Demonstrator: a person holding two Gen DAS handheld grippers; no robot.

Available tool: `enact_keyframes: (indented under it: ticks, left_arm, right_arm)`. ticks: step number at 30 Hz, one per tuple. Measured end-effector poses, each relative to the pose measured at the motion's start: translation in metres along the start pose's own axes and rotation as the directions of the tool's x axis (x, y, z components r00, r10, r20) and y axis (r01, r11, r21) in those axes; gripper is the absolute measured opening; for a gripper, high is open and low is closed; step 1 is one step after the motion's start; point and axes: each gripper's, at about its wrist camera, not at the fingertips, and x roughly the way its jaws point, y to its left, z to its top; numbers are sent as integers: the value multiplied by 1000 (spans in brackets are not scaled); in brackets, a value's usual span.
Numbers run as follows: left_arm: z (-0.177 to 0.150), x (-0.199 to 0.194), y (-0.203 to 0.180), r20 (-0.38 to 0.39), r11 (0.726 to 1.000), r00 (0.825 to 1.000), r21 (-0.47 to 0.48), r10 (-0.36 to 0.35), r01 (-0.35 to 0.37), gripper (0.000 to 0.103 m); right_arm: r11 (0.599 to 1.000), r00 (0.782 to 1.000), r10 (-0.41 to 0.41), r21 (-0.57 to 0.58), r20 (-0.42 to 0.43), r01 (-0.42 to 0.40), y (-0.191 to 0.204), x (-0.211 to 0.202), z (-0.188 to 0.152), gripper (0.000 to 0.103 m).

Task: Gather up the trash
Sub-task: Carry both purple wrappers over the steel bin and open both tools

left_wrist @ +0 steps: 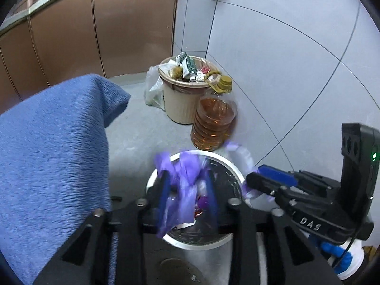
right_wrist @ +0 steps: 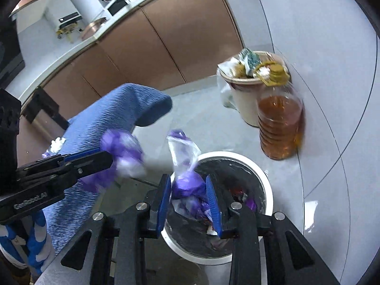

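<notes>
Trash bag (right_wrist: 187,185), purple and crumpled, sits between my right gripper's (right_wrist: 190,201) blue pads, jaws partly parted; whether they press it I cannot tell. My left gripper (left_wrist: 187,197) has another bunch of the purple plastic between its half-open jaws, blurred, grip also unclear. Both hang over the white-rimmed bin (left_wrist: 237,178), dark inside with scraps. Beside it on the left lies a blue towel (left_wrist: 52,147). Farther off stand an oil bottle (left_wrist: 213,123) and a full beige bin (left_wrist: 180,99) against the wall.
</notes>
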Motion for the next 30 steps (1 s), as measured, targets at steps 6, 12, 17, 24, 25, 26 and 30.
enact_keyframes:
  ticks: [6,12,17,24,25,26,30]
  left_arm:
    - [0,2,1,5,1000,1000,-19,-13,13,46]
    - [-3,-21,2,34,999,999,-39,-15,17,46]
    - [-8,-50,4,81,999,997,-47,-4,8,46]
    - [-21,-99,7,147,997,988,-59,-45,55,46]
    - [-23,-105,6,154,997,987,-53,-43,52,46]
    - [-26,-112,5,161,998,986,-43,-39,46,46]
    - [-37,-139,1,188,1000,982,3,-5,5,46]
  right_arm:
    - [1000,999,-28,6,-15,28,-7,4,-3,42]
    - [999,999,-42,-3,-7,42,-3,-4,-5,44]
    - [998,998,-53,-27,24,53,10,-22,-5,45]
    - [997,996,-47,-63,78,52,35,-53,-4,47]
    - [996,995,-46,-71,86,52,41,-58,-4,47]
    - [996,995,-44,-78,91,52,45,-61,-4,48]
    - [993,993,-30,-113,113,43,65,-74,-4,49]
